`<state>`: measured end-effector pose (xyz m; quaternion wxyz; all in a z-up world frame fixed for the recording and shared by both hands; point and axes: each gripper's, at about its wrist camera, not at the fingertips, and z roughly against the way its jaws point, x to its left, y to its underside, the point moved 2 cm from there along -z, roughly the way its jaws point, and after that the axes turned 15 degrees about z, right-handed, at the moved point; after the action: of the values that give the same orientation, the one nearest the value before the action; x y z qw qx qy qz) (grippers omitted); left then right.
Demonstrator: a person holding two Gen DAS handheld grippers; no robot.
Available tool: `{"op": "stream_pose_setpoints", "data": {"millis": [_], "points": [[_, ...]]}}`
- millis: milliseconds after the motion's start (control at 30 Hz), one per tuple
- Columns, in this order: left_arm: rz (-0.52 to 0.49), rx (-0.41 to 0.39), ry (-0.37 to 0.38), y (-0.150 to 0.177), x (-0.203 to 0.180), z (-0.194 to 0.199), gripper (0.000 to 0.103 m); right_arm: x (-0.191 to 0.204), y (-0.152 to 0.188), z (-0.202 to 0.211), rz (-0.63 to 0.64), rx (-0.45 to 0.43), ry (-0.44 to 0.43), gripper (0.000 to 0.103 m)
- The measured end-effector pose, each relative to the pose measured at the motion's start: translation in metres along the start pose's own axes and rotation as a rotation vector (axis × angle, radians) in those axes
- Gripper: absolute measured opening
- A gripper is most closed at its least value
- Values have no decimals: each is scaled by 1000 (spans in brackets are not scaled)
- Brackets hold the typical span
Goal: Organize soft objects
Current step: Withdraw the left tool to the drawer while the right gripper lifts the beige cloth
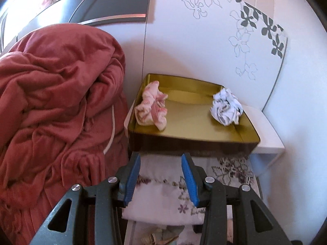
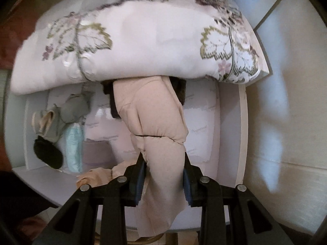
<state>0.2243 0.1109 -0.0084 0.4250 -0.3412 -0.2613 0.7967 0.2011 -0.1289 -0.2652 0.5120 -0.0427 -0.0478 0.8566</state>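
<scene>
Beige stretchy garment (image 2: 157, 122) pinched between the blue pads of the right gripper (image 2: 164, 180), hanging bunched and creased, upper end tucked under the floral pillow (image 2: 130, 40). Jaws closed narrowly on the fabric, pointing down into a white drawer (image 2: 243, 122). Left of the beige garment, in the same drawer: a grey-green crumpled piece (image 2: 71, 108), a pale blue folded item (image 2: 74, 149) below that, a black rounded item (image 2: 48, 154) further left, a mauve folded piece (image 2: 96, 153) just right of the pale blue one. Behind the beige garment, under the pillow's edge, something dark brown (image 2: 179, 89), only partly visible. More beige cloth (image 2: 96, 176) low beside the gripper's left finger.

Left gripper (image 1: 161, 175) empty, jaws parted with nothing between the blue pads, held above the same floral pillow (image 1: 163, 194). Beyond the pillow, a gold tray (image 1: 192, 138) on a white surface (image 1: 267, 134). Inside the tray, near its left wall, a pink-and-white crumpled cloth (image 1: 152, 107); near its right wall, a white-and-grey crumpled cloth (image 1: 226, 107), well apart from the pink one. Left of the tray, a heaped red blanket (image 1: 59, 102) with a white cord (image 1: 111, 130) down its right edge. Behind the tray, a white panel with a grey flower pattern (image 1: 263, 26).
</scene>
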Motion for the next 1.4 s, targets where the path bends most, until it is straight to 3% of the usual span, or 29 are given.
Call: {"op": "stream_pose_setpoints", "data": {"millis": [233,467,800,1100,1400], "points": [[-17,4,-5,26,1,10,42,3,4,29,-6,-71,-32,32],[-22,28,0,49,3,14,42,1,0,77,6,-201,-74,32],[-26,67,-6,76,10,12,42,4,-12,132,21,-348,-62,32],[-15,103,-12,94,19,4,42,11,-39,196,45,-498,-74,32],[3,159,-30,122,35,-12,42,15,-91,250,41,-596,-158,32]]}}
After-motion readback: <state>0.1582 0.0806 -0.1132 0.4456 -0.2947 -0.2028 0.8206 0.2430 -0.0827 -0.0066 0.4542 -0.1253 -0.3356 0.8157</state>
